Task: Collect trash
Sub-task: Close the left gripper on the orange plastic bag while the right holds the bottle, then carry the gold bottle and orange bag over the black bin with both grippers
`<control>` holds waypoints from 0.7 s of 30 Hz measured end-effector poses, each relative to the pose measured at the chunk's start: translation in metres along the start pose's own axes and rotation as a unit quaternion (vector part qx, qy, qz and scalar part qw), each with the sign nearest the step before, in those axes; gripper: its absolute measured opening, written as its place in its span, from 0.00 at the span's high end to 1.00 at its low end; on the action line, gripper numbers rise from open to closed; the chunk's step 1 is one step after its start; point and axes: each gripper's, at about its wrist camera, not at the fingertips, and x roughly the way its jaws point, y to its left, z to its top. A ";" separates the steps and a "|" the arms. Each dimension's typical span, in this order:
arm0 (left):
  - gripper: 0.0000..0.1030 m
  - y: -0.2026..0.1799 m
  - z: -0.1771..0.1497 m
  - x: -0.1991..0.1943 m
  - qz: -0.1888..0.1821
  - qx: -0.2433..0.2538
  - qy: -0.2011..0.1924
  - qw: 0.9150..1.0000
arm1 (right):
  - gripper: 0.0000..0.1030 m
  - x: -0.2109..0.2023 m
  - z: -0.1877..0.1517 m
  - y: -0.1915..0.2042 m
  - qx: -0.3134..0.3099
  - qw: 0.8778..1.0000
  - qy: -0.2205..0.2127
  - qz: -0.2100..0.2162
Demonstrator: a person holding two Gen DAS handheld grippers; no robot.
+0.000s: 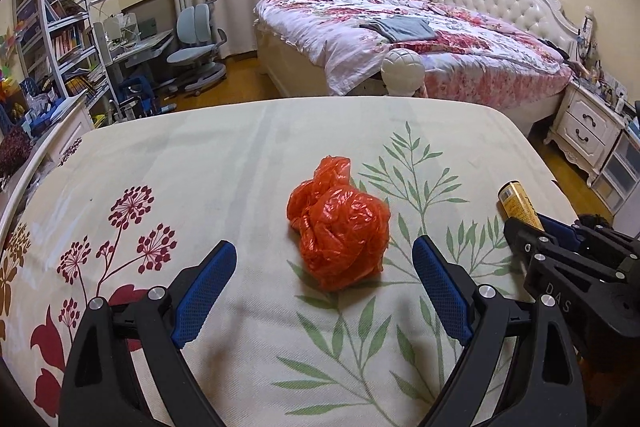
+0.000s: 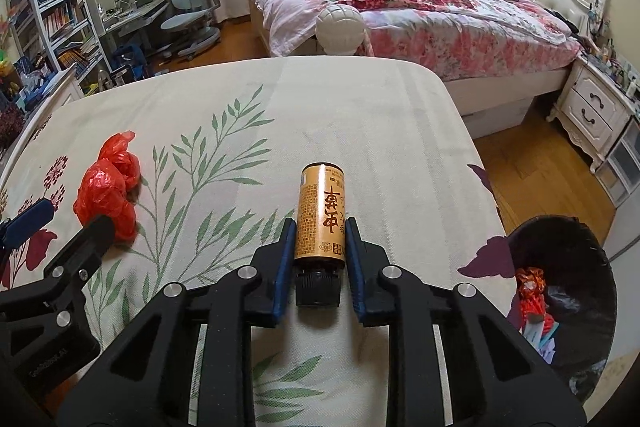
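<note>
Right hand-held gripper [image 2: 318, 227] clamps yellow can [image 2: 321, 213] over tabletop [image 2: 360, 115], left of black bin [image 2: 600, 275] (some wrappers inside, apparently). Left hand-held gripper [image 1: 324, 259] spread wide, just short of red bag [image 1: 340, 223]; both pieces unbinned

Orange plastic bag [image 1: 340, 227], crumpled into a ball, sits just ahead of wide-open left jaws, untouched. Yellow bottle [image 2: 321, 215] w/ black cap clamped between right jaws, cap rearward.
</note>
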 end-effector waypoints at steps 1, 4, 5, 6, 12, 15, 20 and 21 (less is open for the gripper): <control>0.13 -0.002 0.002 0.002 0.001 0.001 0.001 1.000 | 0.77 0.000 0.001 -0.001 0.000 1.000 0.000 0.001; 0.13 -0.002 0.008 0.008 0.005 -0.004 0.007 1.000 | 0.77 0.002 0.002 -0.001 -0.003 1.000 0.000 0.003; 0.14 -0.001 0.009 0.010 0.006 -0.007 0.010 1.000 | 0.77 0.002 0.003 -0.001 -0.004 1.000 0.000 0.003; 0.13 0.001 0.010 0.012 0.006 -0.011 0.015 1.000 | 0.77 0.003 0.003 -0.001 -0.005 1.000 0.000 0.003; 0.38 0.006 0.008 0.022 -0.014 -0.023 0.047 0.999 | 0.77 0.004 0.003 -0.001 -0.009 1.000 0.000 0.006; 0.52 0.007 0.006 0.023 -0.027 -0.023 0.058 0.998 | 0.77 0.003 0.003 0.000 -0.011 1.000 0.000 0.006; 0.60 0.007 0.001 0.017 -0.039 -0.023 0.055 0.997 | 0.77 -0.004 -0.004 0.003 -0.010 1.000 -0.005 0.009; 0.61 0.007 0.000 0.016 -0.039 -0.023 0.054 0.997 | 0.77 -0.006 -0.006 0.004 -0.010 1.000 -0.006 0.009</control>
